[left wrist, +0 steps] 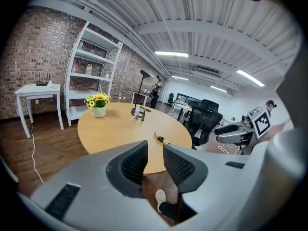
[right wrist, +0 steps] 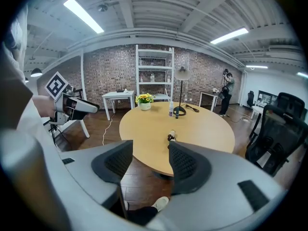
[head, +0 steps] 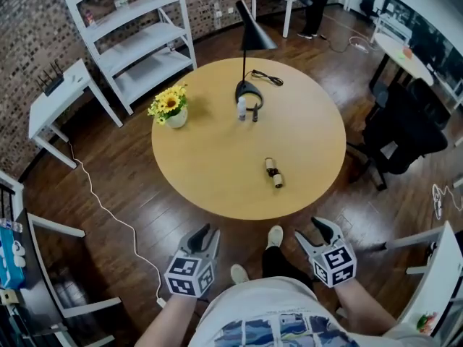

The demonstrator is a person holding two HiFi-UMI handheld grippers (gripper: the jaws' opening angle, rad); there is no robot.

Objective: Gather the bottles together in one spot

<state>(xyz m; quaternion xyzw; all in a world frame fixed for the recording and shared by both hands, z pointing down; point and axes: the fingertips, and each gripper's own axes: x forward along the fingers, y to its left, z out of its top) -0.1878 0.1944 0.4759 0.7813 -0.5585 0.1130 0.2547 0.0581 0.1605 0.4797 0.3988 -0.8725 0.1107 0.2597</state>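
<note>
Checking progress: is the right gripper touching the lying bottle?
Apart. Head view: the right gripper hangs off the table, with bare tabletop between it and the bottle.

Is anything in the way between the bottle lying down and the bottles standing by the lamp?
No, nothing visible. Only bare table lies between the lying bottle and the standing bottles. The lamp base sits right beside them.

Black lamp (head: pixel 254 35), yellow flowers (head: pixel 168 103), white shelf (head: pixel 139 40)
</note>
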